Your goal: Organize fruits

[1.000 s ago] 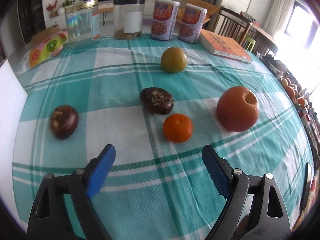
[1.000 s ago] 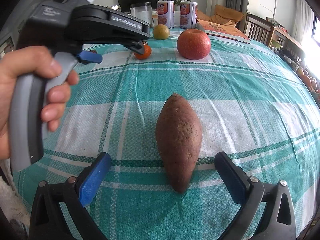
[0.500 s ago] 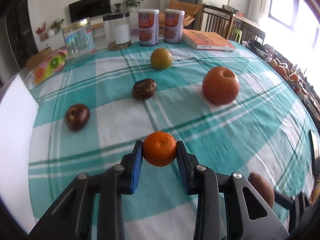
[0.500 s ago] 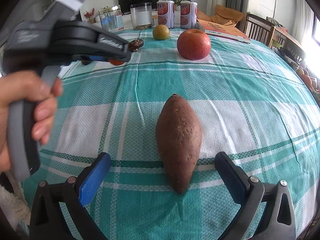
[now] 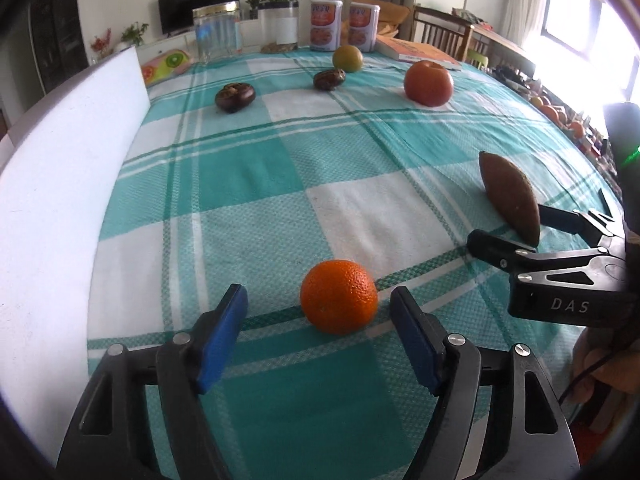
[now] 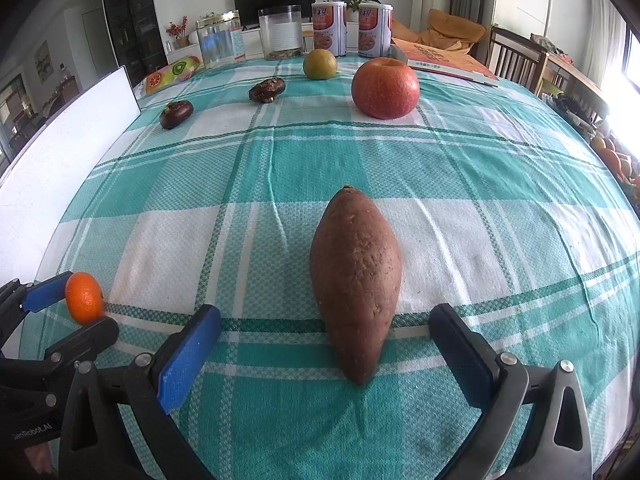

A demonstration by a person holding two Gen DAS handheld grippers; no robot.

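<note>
The left tongs (image 5: 318, 330) are spreading apart, with the mandarin (image 5: 339, 296) sitting on the worktop (image 5: 248, 168) between the blue pads (image 5: 222, 334) but no longer pinched: a clear gap is showing on either side of the fruit in the left wrist view. The mandarin is lying straight ahead of those tongs, near the front edge of the checked cloth, so the left hand is the nearer one to it, and pulling straight back looks like the cleanest way off it without nudging it into a roll. The right tongs (image 6: 326, 354) are standing wide open around the near end of the sweet potato (image 6: 356, 280), not touching it; its long axis is running straight away from them, in line with the way they point, so closing would take it across its narrower width. The right wrist view is showing what the left one cannot: the mandarin (image 6: 84, 298) seen from the side, resting low at the cloth with the left pads flanking it. The left view in turn is showing the sweet potato (image 5: 510, 196) well apart from the mandarin, off to the right. Further back an apple (image 6: 385, 87), a greenish citrus (image 6: 319, 64) and two dark fruits (image 6: 267, 89) are waiting.
</note>
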